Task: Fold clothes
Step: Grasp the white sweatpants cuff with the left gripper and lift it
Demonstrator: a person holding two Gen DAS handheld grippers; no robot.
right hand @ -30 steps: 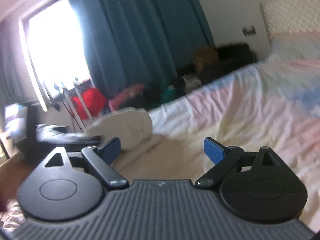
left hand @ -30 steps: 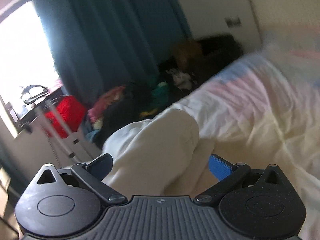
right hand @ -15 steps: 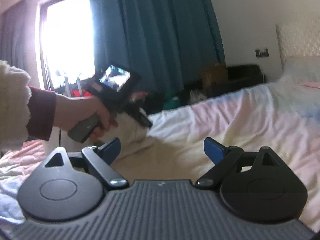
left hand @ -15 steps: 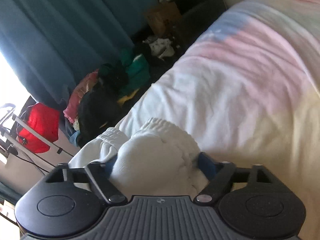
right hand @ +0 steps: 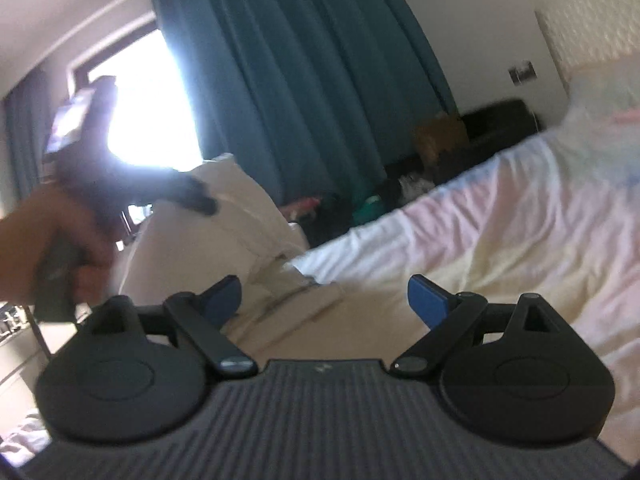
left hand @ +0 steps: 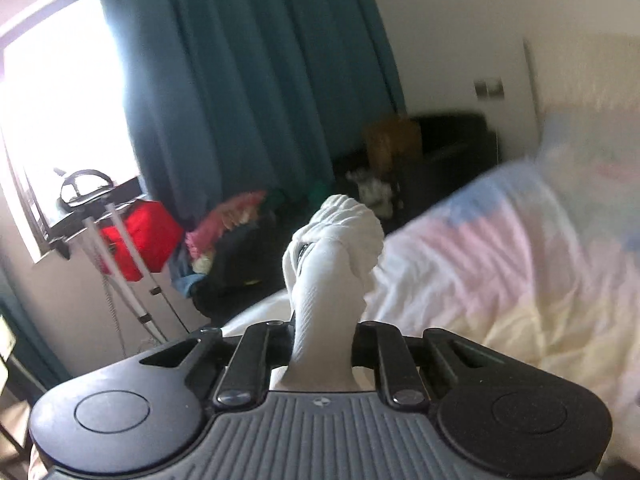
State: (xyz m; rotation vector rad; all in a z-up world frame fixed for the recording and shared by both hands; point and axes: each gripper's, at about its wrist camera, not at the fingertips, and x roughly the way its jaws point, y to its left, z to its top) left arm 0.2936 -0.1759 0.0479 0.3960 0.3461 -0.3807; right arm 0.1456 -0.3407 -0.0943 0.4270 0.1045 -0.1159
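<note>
A cream-white garment (left hand: 332,264) with a ribbed edge stands bunched between the jaws of my left gripper (left hand: 322,332). The jaws are closing and press on the cloth. In the right wrist view a hand (right hand: 48,240) carries that left gripper (right hand: 196,196) at the left, and the garment (right hand: 240,216) hangs lifted from it, its lower part trailing onto the bed. My right gripper (right hand: 326,300) is open low over that trailing cloth, with nothing pinched between its blue pads (right hand: 428,300).
The bed (left hand: 500,264), with a pastel pink, blue and yellow cover, fills the right side. Beyond its far edge lies a pile of coloured clothes (left hand: 228,232), with a red bag (left hand: 136,236) and a metal stand (left hand: 116,240) under the bright window. Teal curtains (left hand: 248,80) hang behind.
The left gripper has gone from wide open to closed on the garment's ribbed edge and has lifted it off the bed. The right gripper has sunk a little and stayed open.
</note>
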